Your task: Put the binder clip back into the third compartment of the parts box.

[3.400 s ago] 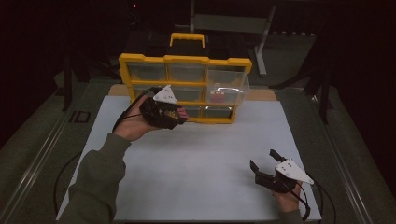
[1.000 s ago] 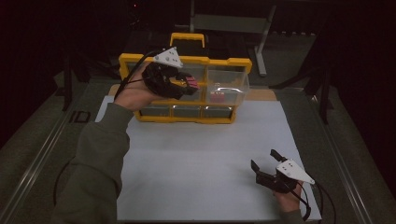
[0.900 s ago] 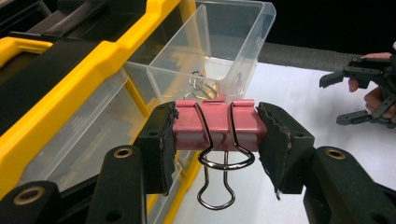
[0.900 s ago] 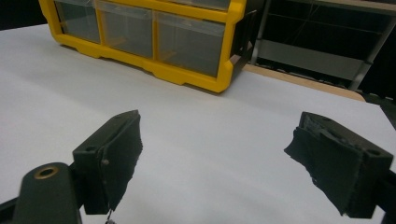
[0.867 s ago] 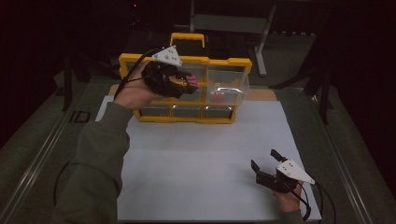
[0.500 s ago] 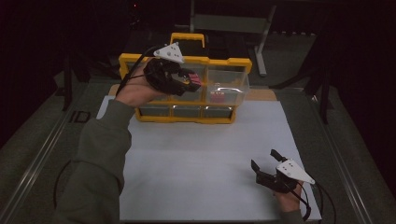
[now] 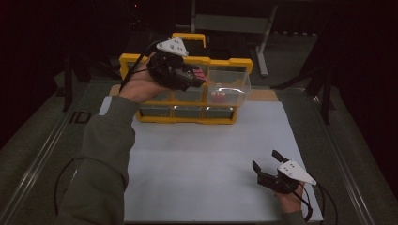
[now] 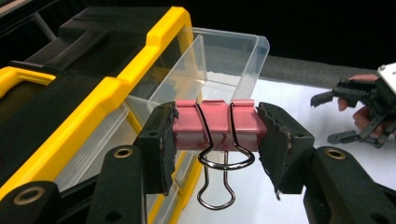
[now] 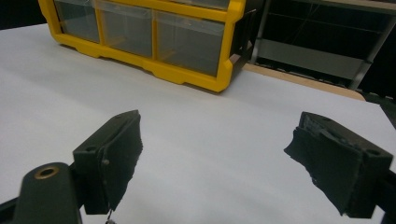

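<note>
We see the left gripper (image 8: pixel 215 140) clamped on a pink metal binder clip (image 8: pixel 215 130) with wire handles hanging down, held just over the pulled-out clear plastic drawer (image 8: pixel 224 65) of the yellow-framed storage cabinet (image 7: pixel 185 89). Another pink item lies inside that drawer. Our right gripper (image 7: pixel 267 166) rests low on the white table sheet (image 7: pixel 202 159), its jaws wide apart with nothing between them.

Dim workshop: yellow drawer organizer (image 7: pixel 187 101) on white table (image 7: pixel 206 159).
</note>
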{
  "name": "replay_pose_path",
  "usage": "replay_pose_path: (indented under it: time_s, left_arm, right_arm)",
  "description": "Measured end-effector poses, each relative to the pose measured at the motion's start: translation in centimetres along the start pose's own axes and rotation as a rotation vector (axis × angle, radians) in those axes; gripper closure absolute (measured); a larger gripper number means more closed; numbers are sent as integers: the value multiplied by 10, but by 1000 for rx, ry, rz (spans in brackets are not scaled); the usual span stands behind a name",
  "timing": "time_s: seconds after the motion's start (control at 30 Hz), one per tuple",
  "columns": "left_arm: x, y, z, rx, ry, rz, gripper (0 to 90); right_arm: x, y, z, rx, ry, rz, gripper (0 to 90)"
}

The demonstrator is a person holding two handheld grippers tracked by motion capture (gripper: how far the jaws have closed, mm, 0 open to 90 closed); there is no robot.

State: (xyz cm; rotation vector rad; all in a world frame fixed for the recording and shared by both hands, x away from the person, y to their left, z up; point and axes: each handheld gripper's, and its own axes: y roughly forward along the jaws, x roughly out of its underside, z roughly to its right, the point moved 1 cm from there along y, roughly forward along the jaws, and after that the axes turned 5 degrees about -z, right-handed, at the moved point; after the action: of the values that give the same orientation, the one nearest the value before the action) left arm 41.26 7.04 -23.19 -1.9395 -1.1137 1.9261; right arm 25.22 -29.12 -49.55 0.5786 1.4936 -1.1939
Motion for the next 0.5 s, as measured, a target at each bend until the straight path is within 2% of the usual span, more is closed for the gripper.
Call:
replay_pose_path:
  time_s: [0.5]
  left_arm:
    - [-14, 9, -3, 2, -3, -1, 496]
  right_arm:
    - [0, 0, 0, 1, 0, 1, 150]
